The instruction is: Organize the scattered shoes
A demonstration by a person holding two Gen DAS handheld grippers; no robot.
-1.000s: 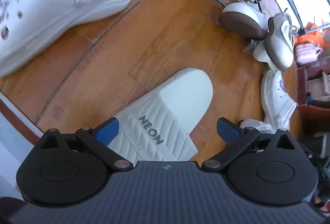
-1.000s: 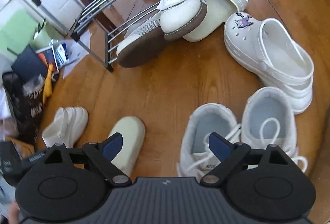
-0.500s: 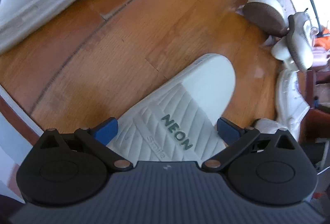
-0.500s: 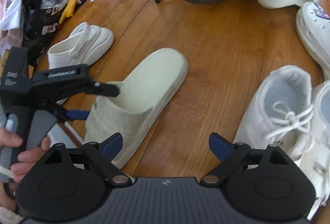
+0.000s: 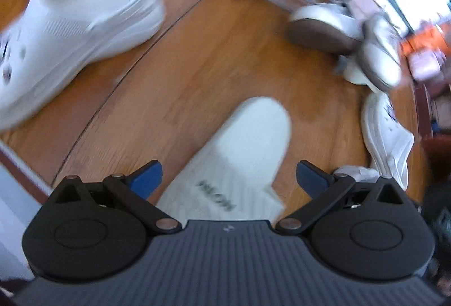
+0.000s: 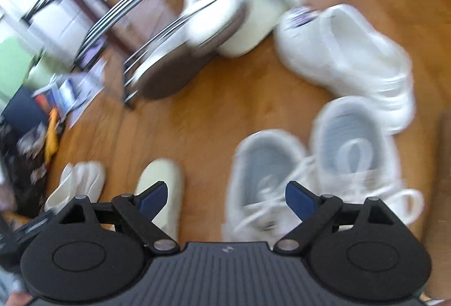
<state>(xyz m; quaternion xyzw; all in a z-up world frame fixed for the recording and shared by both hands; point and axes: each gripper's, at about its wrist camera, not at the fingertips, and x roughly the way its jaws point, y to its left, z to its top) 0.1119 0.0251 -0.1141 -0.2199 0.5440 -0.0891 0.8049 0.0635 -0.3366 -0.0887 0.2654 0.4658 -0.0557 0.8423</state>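
Both views are blurred by motion. My left gripper (image 5: 228,179) is open above a cream slide (image 5: 245,142) with dark lettering on its strap; the pads stand apart from it, with bare floor beside the left one. A white clog (image 5: 79,29) lies to the upper left. My right gripper (image 6: 227,197) is open with nothing held, over the floor between that cream slide (image 6: 163,187) and a pair of white lace-up sneakers (image 6: 267,179). A second white clog (image 6: 346,52) and another cream slide (image 6: 265,18) lie beyond.
A metal shoe rack (image 6: 135,24) stands at the back, with brown-soled shoes (image 6: 169,72) tipped against its lowest bars. A small white shoe (image 6: 79,182) lies at lower left. Bags and papers (image 6: 28,122) crowd the left edge. The floor is wood.
My left gripper has pulled up and back from the slide, which now looks smaller. My right gripper has swung away from the slide and the left gripper, back toward the sneakers and rack.
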